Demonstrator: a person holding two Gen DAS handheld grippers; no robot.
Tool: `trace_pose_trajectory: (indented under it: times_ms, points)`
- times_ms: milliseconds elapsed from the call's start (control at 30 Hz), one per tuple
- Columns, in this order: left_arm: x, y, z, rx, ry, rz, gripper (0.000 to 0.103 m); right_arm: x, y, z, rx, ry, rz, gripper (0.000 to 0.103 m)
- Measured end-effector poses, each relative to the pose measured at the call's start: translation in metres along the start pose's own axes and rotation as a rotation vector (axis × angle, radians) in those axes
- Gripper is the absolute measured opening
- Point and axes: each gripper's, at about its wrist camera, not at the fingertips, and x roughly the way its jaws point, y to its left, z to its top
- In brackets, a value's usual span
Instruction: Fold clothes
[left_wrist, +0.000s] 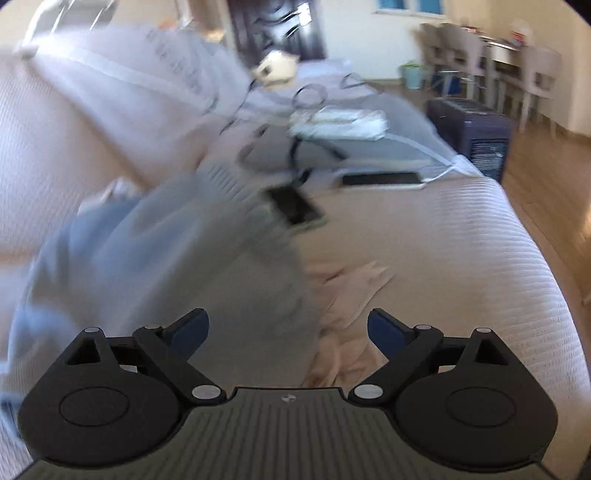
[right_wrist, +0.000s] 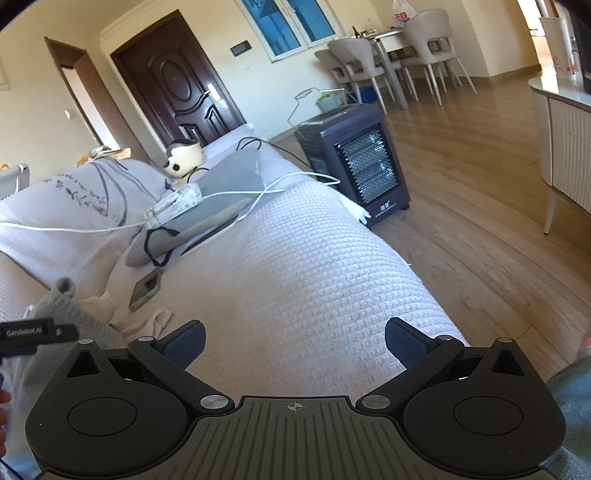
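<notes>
A grey knitted garment (left_wrist: 177, 266), blurred by motion, lies heaped on the sofa seat in the left wrist view, reaching from the ribbed hem down to my left gripper (left_wrist: 288, 328). That gripper is open, its left finger over the grey cloth, nothing held. A crumpled pale pink garment (left_wrist: 354, 299) lies just beyond its right finger. In the right wrist view my right gripper (right_wrist: 294, 341) stands open above the bare white sofa cover (right_wrist: 295, 266). The grey garment (right_wrist: 72, 314) and a bit of pink cloth (right_wrist: 155, 319) show at the lower left, beside the other gripper's body.
A phone (right_wrist: 146, 288) lies on the seat near the clothes. Further back sit a grey cushion (right_wrist: 207, 206) with a power strip (right_wrist: 173, 205) and cables, and a tablet (left_wrist: 382, 180). A dark heater (right_wrist: 354, 162) stands on the wooden floor to the right.
</notes>
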Motion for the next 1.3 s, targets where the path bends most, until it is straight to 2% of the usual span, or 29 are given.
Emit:
trace_pose_trajectory:
  times_ms: [67,167,267,367,500,700,733,767,800,833,867,900,967,1067,1300]
  points:
    - [0.002,0.013,-0.005,-0.046,0.012,0.004,0.093,-0.003,-0.002,-0.001,0.006,0.000,0.002,0.103]
    - [-0.003,0.035,-0.013,-0.156,0.029,-0.045,0.093,-0.004,-0.004,-0.001,0.020,0.005,0.009,0.103]
    - [-0.017,0.047,-0.015,-0.221,-0.008,-0.029,0.093,-0.002,-0.006,-0.002,0.031,0.018,0.015,0.103]
    - [-0.026,0.046,-0.008,-0.172,-0.078,0.062,0.093,-0.001,-0.009,-0.001,0.041,0.028,0.020,0.103]
    - [-0.022,0.041,0.010,-0.111,-0.109,0.067,0.093,0.001,-0.012,-0.002,0.059,0.042,0.032,0.103]
    - [0.033,0.024,0.032,-0.024,-0.064,0.120,0.090,0.004,-0.016,-0.002,0.083,0.056,0.024,0.103]
    - [0.043,0.023,0.032,-0.019,-0.050,0.138,0.079,0.004,-0.018,-0.002,0.087,0.059,0.024,0.103]
    - [0.050,0.024,0.032,-0.021,-0.043,0.152,0.062,0.005,-0.019,-0.002,0.094,0.064,0.024,0.103]
    - [0.053,0.027,0.032,-0.028,-0.039,0.147,0.053,0.006,-0.020,-0.002,0.099,0.068,0.024,0.103]
    - [0.055,0.029,0.032,-0.035,-0.034,0.141,0.037,0.008,-0.021,-0.002,0.104,0.072,0.025,0.103]
    - [0.058,0.031,0.031,-0.042,-0.030,0.135,0.029,0.009,-0.022,-0.002,0.108,0.077,0.026,0.103]
    - [0.061,0.033,0.031,-0.048,-0.026,0.130,0.026,0.010,-0.023,-0.002,0.110,0.082,0.026,0.103]
    - [0.055,0.039,0.031,-0.072,-0.026,0.074,0.018,0.013,-0.023,-0.002,0.112,0.093,0.028,0.103]
    - [0.044,0.049,0.035,-0.124,-0.004,-0.063,0.014,0.015,-0.022,-0.003,0.108,0.104,0.036,0.103]
    - [0.005,0.036,0.045,-0.162,0.012,-0.414,0.013,0.008,-0.018,-0.001,0.094,0.069,0.048,0.103]
